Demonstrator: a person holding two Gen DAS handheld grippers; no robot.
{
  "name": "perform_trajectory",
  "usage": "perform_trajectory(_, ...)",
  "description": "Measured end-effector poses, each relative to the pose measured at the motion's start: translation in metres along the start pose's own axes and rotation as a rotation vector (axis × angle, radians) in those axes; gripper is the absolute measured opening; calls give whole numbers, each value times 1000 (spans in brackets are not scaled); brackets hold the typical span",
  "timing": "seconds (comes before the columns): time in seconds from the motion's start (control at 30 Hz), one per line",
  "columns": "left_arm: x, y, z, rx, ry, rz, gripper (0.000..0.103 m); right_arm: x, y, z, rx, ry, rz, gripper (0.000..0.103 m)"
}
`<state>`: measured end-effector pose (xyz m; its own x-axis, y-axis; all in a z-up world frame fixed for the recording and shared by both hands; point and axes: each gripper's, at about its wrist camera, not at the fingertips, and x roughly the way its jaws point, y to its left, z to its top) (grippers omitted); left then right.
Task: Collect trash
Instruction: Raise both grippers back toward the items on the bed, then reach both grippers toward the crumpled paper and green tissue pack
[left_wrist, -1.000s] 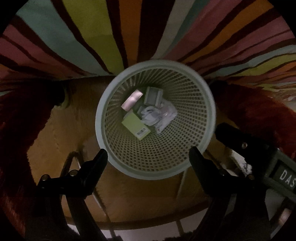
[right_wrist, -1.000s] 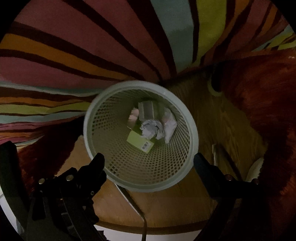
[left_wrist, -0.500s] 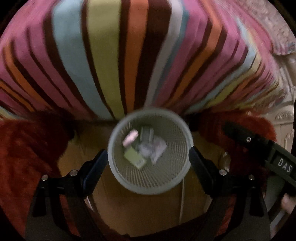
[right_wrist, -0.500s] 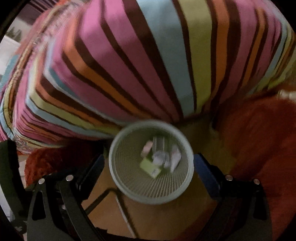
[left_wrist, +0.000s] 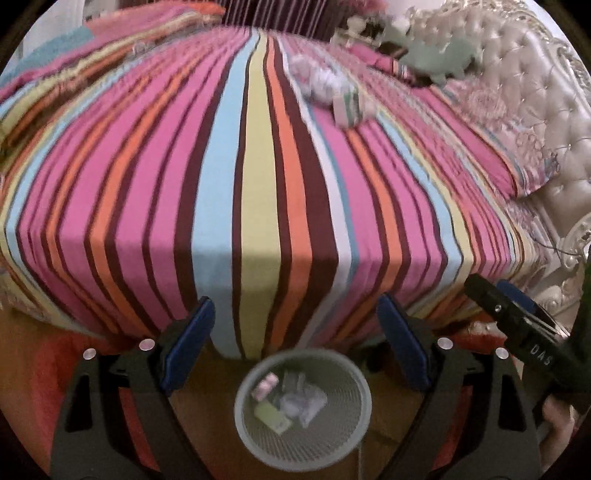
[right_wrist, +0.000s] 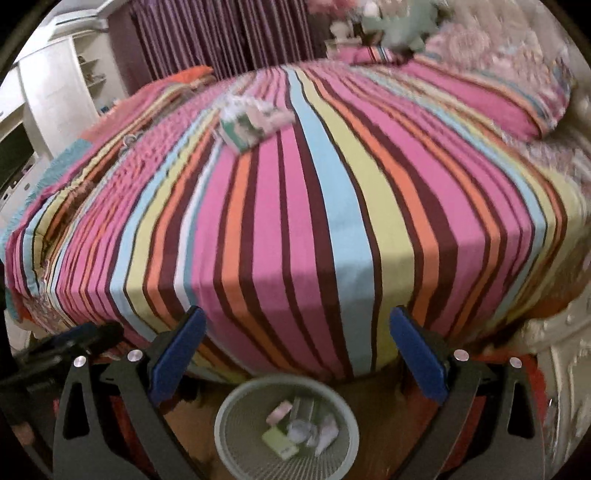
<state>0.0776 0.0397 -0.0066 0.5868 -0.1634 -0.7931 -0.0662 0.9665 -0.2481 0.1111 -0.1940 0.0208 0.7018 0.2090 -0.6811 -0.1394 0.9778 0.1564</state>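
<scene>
A pale mesh waste basket (left_wrist: 356, 428) (right_wrist: 236, 439) stands on the wood floor below both grippers, holding a green box (left_wrist: 271, 415), crumpled white paper (left_wrist: 301, 404) and a pink wrapper (left_wrist: 264, 384). On the striped bed (left_wrist: 258, 166) lie a small green-and-white box (left_wrist: 347, 105) (right_wrist: 240, 133) and crumpled paper (left_wrist: 321, 83) (right_wrist: 267, 114), far ahead of both grippers. My left gripper (left_wrist: 293, 306) is open and empty. The jaws of my right gripper (right_wrist: 297, 314) are opening with nothing between them.
A tufted cream headboard (left_wrist: 535, 92), a patterned pillow (left_wrist: 491, 122) and a green plush toy (left_wrist: 432, 55) sit at the bed's right end. A red rug (left_wrist: 33, 369) flanks the basket. A white cabinet (right_wrist: 55, 92) and purple curtains (right_wrist: 221, 37) stand beyond the bed.
Both grippers rose and tipped up from looking straight down into the basket. The bed top with its trash came into view, and the basket dropped to the bottom of both views.
</scene>
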Motion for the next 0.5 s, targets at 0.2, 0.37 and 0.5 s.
perform_trajectory(0.2,-1,-4,27,72,-59,35,87,4,0,27,3,-30,13,95)
perform_trajectory(0.37,14,1,48,54,-53,35,87,8,-2,38,-8,-27,15,95)
perform_trajectory(0.5,26,3,66,49,-54,37,87,17,-3,45,-6,-37,11,95)
